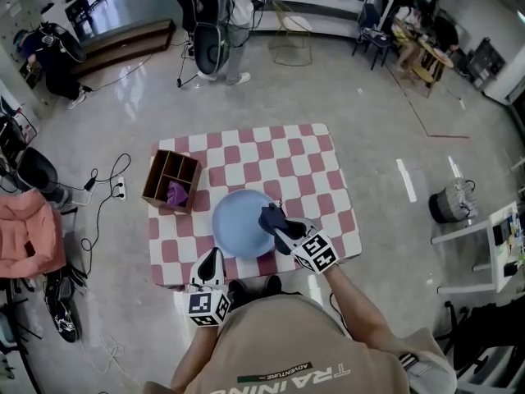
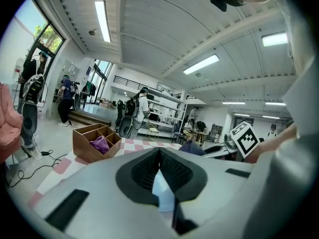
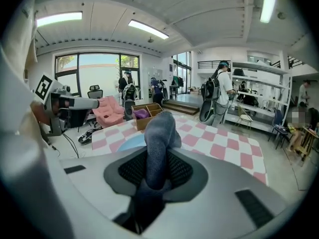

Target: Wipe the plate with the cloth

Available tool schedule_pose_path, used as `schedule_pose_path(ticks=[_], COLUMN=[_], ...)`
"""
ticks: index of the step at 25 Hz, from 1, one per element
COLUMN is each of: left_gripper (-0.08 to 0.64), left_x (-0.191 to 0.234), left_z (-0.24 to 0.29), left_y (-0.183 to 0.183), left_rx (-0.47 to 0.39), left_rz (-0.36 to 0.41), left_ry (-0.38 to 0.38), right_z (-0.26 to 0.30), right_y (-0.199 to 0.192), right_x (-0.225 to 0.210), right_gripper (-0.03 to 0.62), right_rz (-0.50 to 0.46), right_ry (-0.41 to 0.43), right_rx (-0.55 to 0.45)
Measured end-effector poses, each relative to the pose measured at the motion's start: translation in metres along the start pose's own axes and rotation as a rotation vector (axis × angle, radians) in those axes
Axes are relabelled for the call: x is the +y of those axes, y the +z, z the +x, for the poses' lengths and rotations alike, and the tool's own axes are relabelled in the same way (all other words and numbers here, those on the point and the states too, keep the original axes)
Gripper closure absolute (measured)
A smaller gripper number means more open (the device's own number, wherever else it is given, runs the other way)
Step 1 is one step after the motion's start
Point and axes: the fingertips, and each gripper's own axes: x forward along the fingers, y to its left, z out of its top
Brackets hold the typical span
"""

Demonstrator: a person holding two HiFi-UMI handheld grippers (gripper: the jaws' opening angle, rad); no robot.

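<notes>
A round light-blue plate (image 1: 238, 224) lies on the pink-and-white checked table (image 1: 312, 171). My right gripper (image 1: 279, 226) is over the plate's right part, shut on a dark blue cloth (image 1: 271, 216). In the right gripper view the cloth (image 3: 160, 133) stands up between the pads and droops forward, with the plate (image 3: 130, 142) below it. My left gripper (image 1: 211, 261) is at the plate's near-left rim. The left gripper view shows a pale blue strip of the plate (image 2: 163, 195) clamped between its pads.
A wooden divided box (image 1: 172, 179) holding a purple cloth (image 1: 176, 194) stands at the table's left edge. On the floor at the left are a pink chair (image 1: 29, 228) and cables (image 1: 107, 187). A person with a backpack (image 1: 217, 23) stands behind the table.
</notes>
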Motion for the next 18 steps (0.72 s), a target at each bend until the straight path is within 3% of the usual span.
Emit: schedule_pose_path(ticks=[8,18], left_gripper=[0.545,0.545], left_x=[0.008,0.027], left_z=[0.001,-0.001], left_y=[0.008,0.019], left_rx=[-0.005,0.002], left_rz=[0.007,0.026], left_ry=[-0.023,-0.039], right_z=[0.041,0.110], right_y=[0.017,0.008], right_x=[0.029,0.038], right_gripper=[0.489,0.488], right_rz=[-0.052,-0.059], right_ry=[0.068,0.128], right_rx=[0.020,0.121])
